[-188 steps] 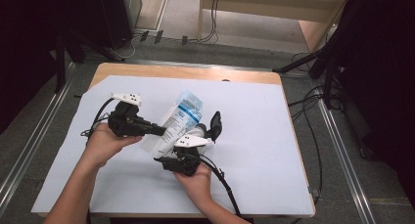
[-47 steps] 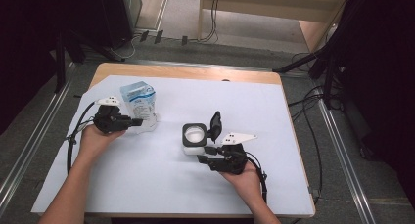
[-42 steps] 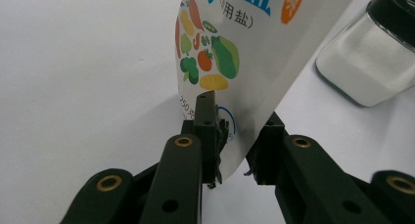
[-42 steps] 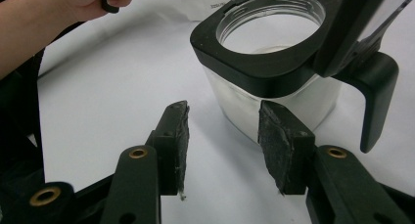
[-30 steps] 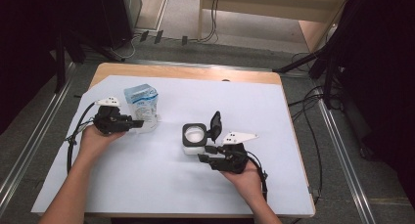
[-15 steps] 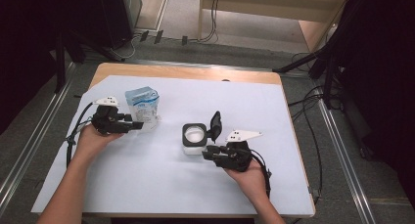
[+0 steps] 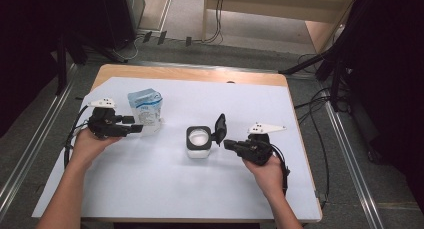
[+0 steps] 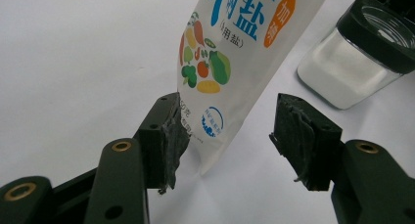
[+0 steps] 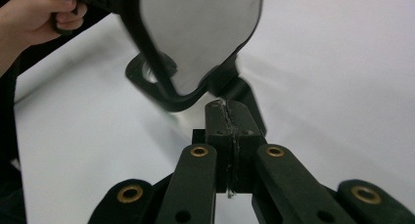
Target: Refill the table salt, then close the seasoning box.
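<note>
The bag [image 8: 230, 62] is white with blue characters, an orange patch and a print of green, red and orange vegetables. The jar [image 7: 198, 142] is clear with a black rim and lid, its filling white. A white sheet covers the wooden bench [image 7: 190, 74]. Both grippers look black.

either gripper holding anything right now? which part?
Nothing is held. The left gripper has open jaws straddling the bottom corner of the white printed salt bag. The right gripper has shut, empty jaws below the jar's black hinged lid.
</note>
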The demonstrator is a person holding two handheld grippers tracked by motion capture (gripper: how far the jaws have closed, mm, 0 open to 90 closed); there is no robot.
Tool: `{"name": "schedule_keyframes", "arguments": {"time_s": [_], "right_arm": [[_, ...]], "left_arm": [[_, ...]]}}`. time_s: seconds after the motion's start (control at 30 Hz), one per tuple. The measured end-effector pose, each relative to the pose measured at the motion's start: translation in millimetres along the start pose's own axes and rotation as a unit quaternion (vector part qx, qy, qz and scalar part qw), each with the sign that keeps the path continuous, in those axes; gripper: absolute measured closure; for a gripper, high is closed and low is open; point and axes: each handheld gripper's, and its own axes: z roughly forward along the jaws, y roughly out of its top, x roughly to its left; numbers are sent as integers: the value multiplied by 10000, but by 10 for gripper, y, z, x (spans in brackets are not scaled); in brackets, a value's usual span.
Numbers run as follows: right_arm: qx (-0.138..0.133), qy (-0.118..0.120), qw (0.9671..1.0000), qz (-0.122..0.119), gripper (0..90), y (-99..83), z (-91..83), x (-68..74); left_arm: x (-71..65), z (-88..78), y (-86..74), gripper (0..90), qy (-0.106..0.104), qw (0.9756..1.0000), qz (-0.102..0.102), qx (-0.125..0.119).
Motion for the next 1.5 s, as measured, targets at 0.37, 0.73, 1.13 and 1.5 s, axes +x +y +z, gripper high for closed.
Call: {"name": "schedule_keyframes", "arguments": {"time_s": [0.37,0.73,1.13,1.5], "right_arm": [[-83,-14,9998,176,900,219,88,-148],[-95,126,9997,187,900,412,194,-186],[-227,119,9996,125,900,493,192,-130],[-261,205,9994,74,900,514,260,-90]], "left_arm": [[5,-17,2,444,-78,9999,-78,-93],[-6,-7,-2,412,-108,9999,-89,41],[-31,-34,-17,403,-124,9999,-45,28],[-25,-65,-67,399,-124,9999,-115,22]]}}
